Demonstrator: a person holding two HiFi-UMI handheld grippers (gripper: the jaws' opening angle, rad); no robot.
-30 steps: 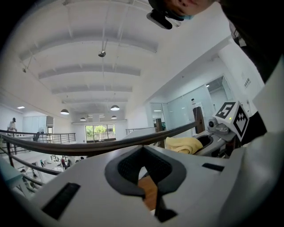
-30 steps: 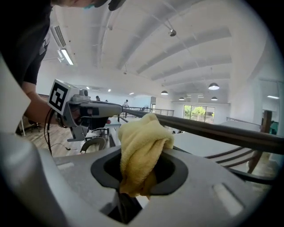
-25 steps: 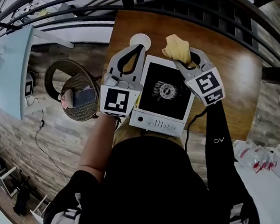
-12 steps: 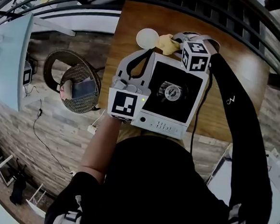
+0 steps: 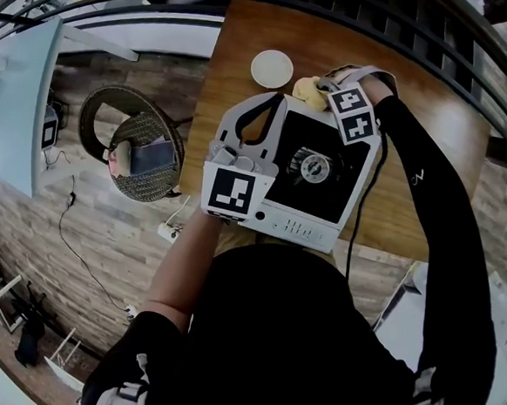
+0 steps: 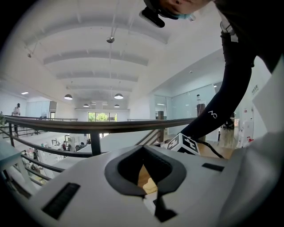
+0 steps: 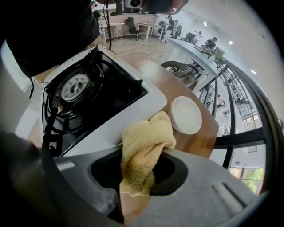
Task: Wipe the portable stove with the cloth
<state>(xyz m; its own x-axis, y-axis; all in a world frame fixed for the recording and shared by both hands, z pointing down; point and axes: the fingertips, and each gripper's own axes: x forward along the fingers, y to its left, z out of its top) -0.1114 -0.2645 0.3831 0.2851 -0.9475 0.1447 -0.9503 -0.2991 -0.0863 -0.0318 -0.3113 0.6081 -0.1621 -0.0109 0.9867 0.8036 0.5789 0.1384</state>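
Note:
The portable stove is white with a black top and a round burner; it sits on the wooden table. My right gripper is shut on the yellow cloth at the stove's far edge. In the right gripper view the cloth bunches out of the right gripper against the stove's white rim. My left gripper lies along the stove's left edge, shut with nothing in it. In its own view the left gripper shows wood through its loop.
A small white dish stands on the table just beyond the stove's far left corner, also seen as the dish. A black railing runs behind the table. A black cable trails off the stove's right side. A wicker chair stands left.
My right gripper has swung left along the stove's far edge with the cloth, towards the white dish, and its marker cube has turned. The left gripper has kept its place on the stove's left edge.

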